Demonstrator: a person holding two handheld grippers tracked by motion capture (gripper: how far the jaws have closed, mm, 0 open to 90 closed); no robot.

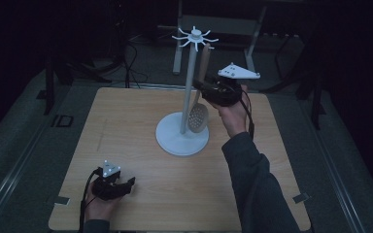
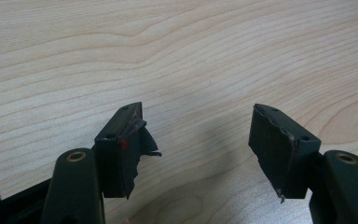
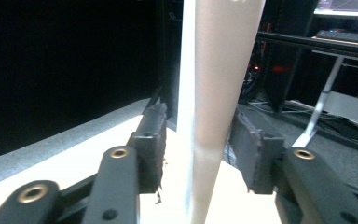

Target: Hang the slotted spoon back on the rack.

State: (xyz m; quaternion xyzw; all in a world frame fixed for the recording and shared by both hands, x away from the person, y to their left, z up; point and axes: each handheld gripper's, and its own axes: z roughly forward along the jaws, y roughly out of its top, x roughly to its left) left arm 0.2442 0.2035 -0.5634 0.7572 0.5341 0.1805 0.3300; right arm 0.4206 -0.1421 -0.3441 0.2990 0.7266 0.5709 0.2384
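Note:
A white utensil stand [image 1: 189, 77] with a round base and a ring of hooks on top stands at the back middle of the wooden table [image 1: 126, 121]. A beige slotted spoon [image 1: 198, 116] hangs from one hook, bowl down beside the pole. My right gripper [image 1: 202, 88] is raised at the spoon's handle [image 3: 223, 70]; its jaws stand on either side of it, open, with a gap showing at the left jaw. My left gripper [image 1: 129, 184] rests low over the table's front left, open, with bare wood between its fingertips [image 2: 198, 144].
The stand's pole [image 3: 186, 70] rises just behind the handle. Dark floor, cables and a metal frame [image 1: 252, 29] lie beyond the table's far edge. Bare wood stretches between the stand's base [image 1: 175, 143] and the left gripper.

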